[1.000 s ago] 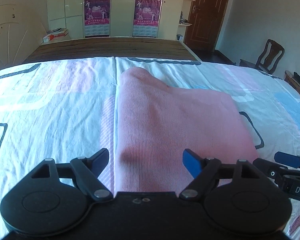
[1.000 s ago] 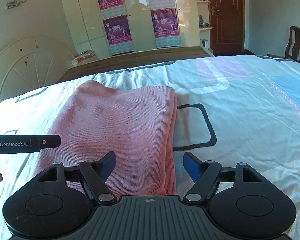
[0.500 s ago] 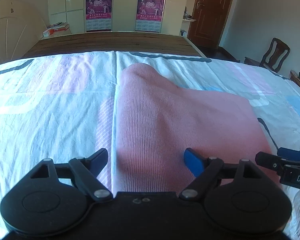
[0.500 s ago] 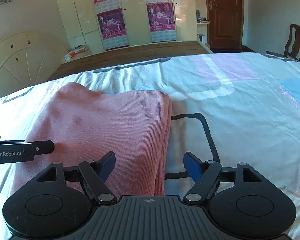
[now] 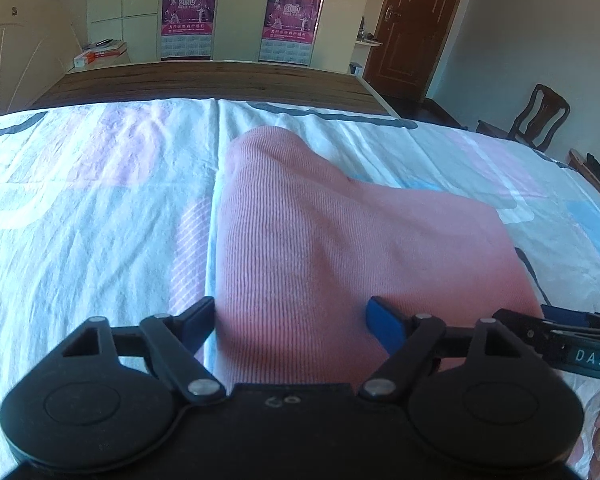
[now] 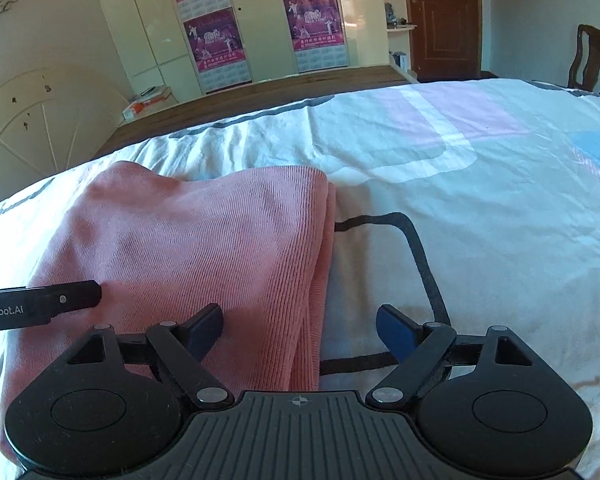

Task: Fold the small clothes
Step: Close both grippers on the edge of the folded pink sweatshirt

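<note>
Over the pink garment (image 5: 340, 240), left tongs (image 5: 290, 320) and right tongs (image 6: 300, 326) hang spread, pinching nothing.

You are working in a home bedroom. Under your grippers spreads a bed (image 6: 480, 184) with a white patterned sheet. Beyond its far edge runs a wooden footboard (image 5: 204, 84), and behind that stands a cream wardrobe (image 6: 260, 20) hung with magenta calendar posters (image 5: 188, 8). A brown panelled door (image 6: 446, 20) lies ahead to the right, with a carved wooden chair (image 5: 540, 120) beside the wall.
</note>
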{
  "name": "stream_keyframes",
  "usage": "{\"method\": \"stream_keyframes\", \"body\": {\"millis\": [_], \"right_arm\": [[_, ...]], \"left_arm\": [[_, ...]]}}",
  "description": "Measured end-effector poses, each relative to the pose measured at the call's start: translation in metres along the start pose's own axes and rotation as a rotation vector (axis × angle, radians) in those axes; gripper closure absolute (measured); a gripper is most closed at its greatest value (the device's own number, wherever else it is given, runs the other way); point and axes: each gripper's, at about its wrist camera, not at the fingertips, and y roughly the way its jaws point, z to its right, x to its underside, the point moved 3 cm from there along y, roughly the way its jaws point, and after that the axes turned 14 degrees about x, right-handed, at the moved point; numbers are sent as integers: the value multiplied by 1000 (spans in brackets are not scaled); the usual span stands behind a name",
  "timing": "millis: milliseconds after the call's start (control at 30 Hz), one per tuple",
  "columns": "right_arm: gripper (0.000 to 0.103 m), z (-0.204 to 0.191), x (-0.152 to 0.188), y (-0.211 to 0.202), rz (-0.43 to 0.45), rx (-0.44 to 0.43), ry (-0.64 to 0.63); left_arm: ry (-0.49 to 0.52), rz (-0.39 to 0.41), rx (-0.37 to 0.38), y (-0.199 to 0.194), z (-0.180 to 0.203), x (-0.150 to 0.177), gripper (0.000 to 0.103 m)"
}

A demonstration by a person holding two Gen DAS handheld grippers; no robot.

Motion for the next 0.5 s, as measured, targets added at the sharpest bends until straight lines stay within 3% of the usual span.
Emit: {"method": "stream_keyframes", "body": {"millis": [33,333,433,500], "right_arm": [[36,0,-3,0,5,-8,0],[38,-1,-44,19,26,-32,37],[64,3,-53,36,-8,-34,75],[65,4,-54,46,-25,-39,78]], "left_arm": [[-17,5,4,0,-1,-2,25],[-80,42,16,7,-13,-25,25],[-99,42,3,13,-19,-29,32],[-122,24,8,21,-26,-26,31]]}}
